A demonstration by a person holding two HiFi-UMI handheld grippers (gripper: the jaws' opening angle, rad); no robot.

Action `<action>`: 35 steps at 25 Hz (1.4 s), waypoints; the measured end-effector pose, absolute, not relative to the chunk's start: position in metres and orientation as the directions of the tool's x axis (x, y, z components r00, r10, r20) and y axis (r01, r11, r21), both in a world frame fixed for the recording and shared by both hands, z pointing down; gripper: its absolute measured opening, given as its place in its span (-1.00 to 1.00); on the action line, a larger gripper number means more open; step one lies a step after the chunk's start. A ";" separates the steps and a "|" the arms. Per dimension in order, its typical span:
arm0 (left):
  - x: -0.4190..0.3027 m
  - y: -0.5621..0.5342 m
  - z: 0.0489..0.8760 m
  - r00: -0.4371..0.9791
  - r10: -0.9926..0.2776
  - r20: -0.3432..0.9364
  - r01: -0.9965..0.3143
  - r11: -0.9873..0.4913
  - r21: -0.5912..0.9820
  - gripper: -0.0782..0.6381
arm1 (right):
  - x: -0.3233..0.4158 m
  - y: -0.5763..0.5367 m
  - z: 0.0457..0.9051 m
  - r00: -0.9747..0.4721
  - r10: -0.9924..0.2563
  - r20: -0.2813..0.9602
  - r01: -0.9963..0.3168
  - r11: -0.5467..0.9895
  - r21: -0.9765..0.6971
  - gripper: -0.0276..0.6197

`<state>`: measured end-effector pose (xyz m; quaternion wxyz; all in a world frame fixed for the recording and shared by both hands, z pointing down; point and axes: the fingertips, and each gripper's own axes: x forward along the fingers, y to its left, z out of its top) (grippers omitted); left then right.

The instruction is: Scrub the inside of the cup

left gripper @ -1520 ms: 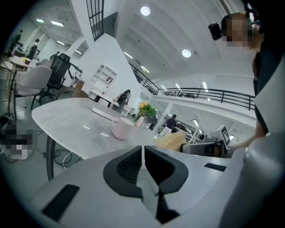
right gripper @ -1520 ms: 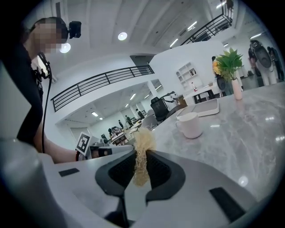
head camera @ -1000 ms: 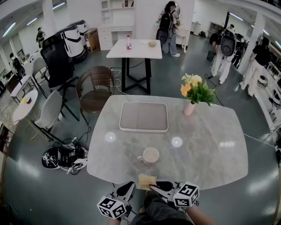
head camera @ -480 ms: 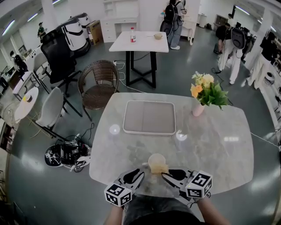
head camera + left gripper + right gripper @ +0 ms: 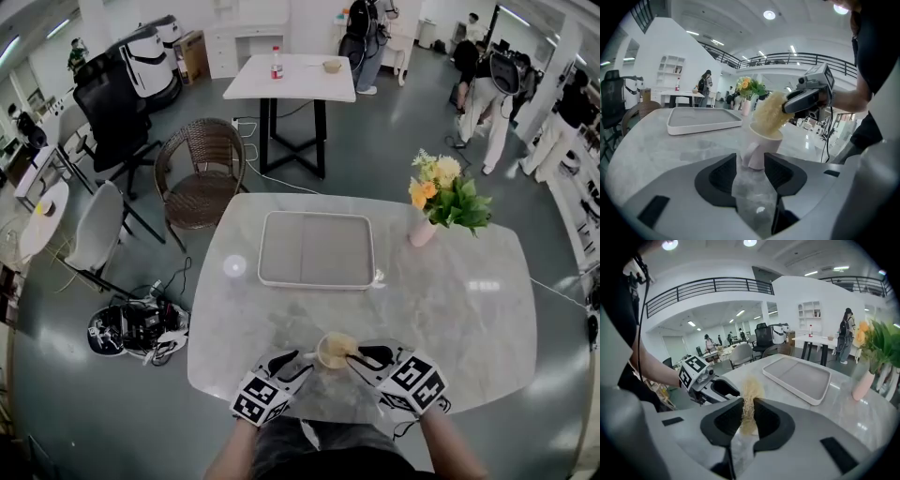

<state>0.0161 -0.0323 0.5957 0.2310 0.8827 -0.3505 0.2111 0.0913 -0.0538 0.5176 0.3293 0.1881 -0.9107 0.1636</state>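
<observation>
Marble table (image 5: 469,319) — tray (image 5: 316,248), vase (image 5: 422,232) beyond cup (image 5: 326,358)

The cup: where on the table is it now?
Head view: the cup stands by the table's near edge, centred, in front of the tray, a sponge in its mouth.

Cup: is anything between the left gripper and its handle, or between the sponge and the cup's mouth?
Nothing visible does. On the left gripper the jaws, which have just been opening, flank the handle of the cup without clamping it. The sponge in the right gripper reaches the cup's open mouth.
</observation>
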 end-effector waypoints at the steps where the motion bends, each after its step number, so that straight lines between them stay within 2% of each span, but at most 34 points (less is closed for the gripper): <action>1: 0.018 -0.035 0.596 0.673 -0.508 0.537 -0.704 -0.662 0.257 -0.28 | 0.090 -0.056 0.519 -0.692 -0.231 0.684 -0.450 0.879 -0.158 -0.72; 12: 0.032 -0.046 0.603 0.700 -0.406 0.587 -0.613 -0.763 0.203 -0.28 | 0.076 -0.047 0.536 -0.470 -0.066 0.880 -0.299 0.950 -0.088 -0.72; 15: 0.032 -0.046 0.602 0.699 -0.401 0.591 -0.605 -0.774 0.190 -0.41 | 0.074 -0.043 0.536 -0.426 -0.052 0.903 -0.285 0.955 -0.080 -0.72; 23: 0.028 -0.046 0.602 0.717 -0.371 0.589 -0.568 -0.802 0.186 -0.41 | 0.070 -0.038 0.537 -0.355 -0.014 0.935 -0.272 0.958 -0.089 -0.72; 35: 0.039 -0.036 0.589 0.781 -0.310 0.542 -0.479 -0.854 0.202 -0.45 | 0.063 -0.053 0.585 -0.201 -0.024 0.979 -0.284 0.958 -0.035 -0.72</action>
